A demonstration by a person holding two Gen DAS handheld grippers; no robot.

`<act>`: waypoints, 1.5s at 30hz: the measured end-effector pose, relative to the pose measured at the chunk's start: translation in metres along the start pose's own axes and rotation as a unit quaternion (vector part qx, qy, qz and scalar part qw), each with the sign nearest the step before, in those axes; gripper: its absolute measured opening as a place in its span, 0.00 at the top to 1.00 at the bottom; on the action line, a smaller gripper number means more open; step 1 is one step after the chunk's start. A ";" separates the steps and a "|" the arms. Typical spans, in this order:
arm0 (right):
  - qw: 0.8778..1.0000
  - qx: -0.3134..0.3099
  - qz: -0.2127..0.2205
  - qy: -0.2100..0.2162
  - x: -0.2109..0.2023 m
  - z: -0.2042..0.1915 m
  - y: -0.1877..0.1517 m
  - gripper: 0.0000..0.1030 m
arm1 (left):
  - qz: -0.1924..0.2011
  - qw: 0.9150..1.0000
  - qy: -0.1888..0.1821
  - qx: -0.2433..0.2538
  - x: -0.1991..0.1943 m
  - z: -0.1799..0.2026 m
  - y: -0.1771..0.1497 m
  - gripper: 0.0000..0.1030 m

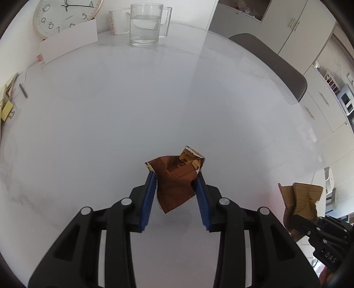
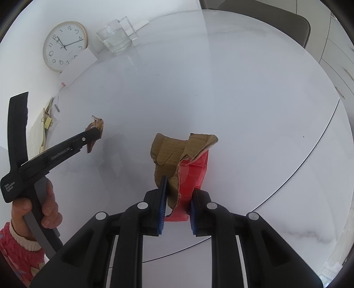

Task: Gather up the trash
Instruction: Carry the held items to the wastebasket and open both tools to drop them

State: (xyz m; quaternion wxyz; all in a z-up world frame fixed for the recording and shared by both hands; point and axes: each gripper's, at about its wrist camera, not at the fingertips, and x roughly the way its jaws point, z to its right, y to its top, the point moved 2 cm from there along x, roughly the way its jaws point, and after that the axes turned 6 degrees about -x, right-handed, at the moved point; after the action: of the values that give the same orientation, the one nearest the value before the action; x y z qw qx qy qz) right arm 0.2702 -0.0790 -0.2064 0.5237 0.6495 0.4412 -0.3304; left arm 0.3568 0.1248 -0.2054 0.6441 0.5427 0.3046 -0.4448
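Note:
My left gripper [image 1: 176, 177] is shut on a crumpled brown and gold snack wrapper [image 1: 174, 183] and holds it above the white table [image 1: 132, 110]. It also shows in the right wrist view [image 2: 95, 135], with the wrapper [image 2: 97, 124] at its tip. My right gripper [image 2: 179, 188] is shut on a torn piece of brown cardboard with a red side [image 2: 183, 159], held above the table [image 2: 221, 88]. That cardboard [image 1: 298, 199] shows at the right edge of the left wrist view, in the right gripper [image 1: 309, 226].
A glass mug of water [image 1: 146, 24] and a round wall clock [image 1: 64, 15] stand at the far side, with a white card [image 1: 68, 44]. Yellow sticky notes and papers [image 1: 6, 99] lie at the left. A grey chair [image 1: 272, 64] stands beyond the table edge.

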 end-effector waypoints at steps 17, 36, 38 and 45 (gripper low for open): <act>0.995 -0.086 0.010 0.038 -0.100 0.018 -0.095 0.82 | -0.012 0.999 -0.048 0.011 -0.108 0.064 -0.138 0.66; 0.995 -0.085 -0.027 0.036 -0.192 0.182 -0.287 0.82 | -0.048 0.994 -0.070 0.066 -0.131 0.267 -0.300 0.65; 0.995 -0.086 -0.030 0.039 -0.195 0.192 -0.298 0.82 | -0.049 0.994 -0.070 0.066 -0.130 0.281 -0.307 0.65; 0.994 -0.100 -0.030 0.045 -0.198 0.200 -0.314 0.82 | -0.052 0.993 -0.062 0.085 -0.134 0.307 -0.326 0.65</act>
State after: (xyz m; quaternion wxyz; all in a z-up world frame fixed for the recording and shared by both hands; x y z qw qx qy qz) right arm -0.0899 -0.2992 -0.1989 0.5552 0.5949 0.5144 -0.2707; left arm -0.0216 -0.1459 -0.1588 0.5890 0.5500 0.2528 -0.5354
